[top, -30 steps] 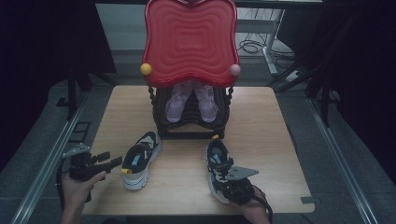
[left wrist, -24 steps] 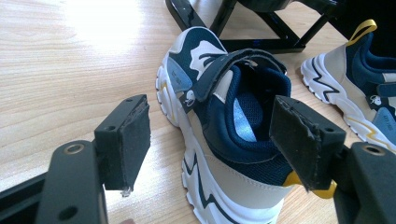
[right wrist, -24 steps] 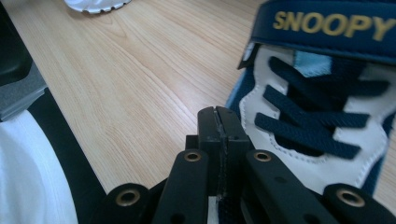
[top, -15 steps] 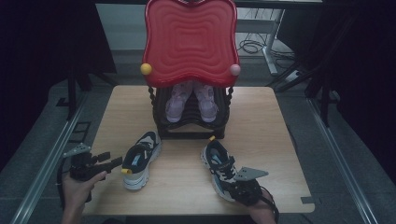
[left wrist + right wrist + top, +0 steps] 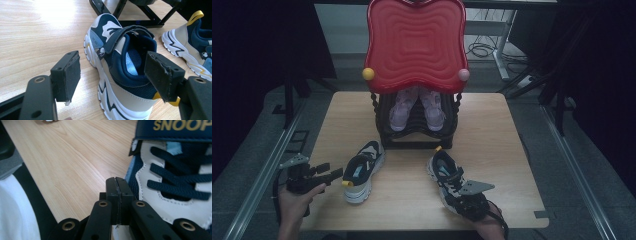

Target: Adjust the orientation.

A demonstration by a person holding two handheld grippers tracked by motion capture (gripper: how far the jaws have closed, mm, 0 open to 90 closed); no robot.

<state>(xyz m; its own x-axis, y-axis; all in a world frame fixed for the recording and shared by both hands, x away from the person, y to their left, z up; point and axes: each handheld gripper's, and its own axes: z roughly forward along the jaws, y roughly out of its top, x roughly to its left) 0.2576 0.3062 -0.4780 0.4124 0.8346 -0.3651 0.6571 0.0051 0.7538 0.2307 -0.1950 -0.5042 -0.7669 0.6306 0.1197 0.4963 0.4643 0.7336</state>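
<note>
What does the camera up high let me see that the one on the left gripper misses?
High view alone: the red chair with pink shoes beneath it, both hands, and the right gripper at the right sneaker's toe end. Left gripper view alone: its open pads up close and the blue insole inside the left sneaker. Both share the wooden table, the two sneakers and the chair's black base.

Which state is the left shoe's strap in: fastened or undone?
Undone: in the left gripper view the left shoe's strap lifts free above the tongue.
</note>
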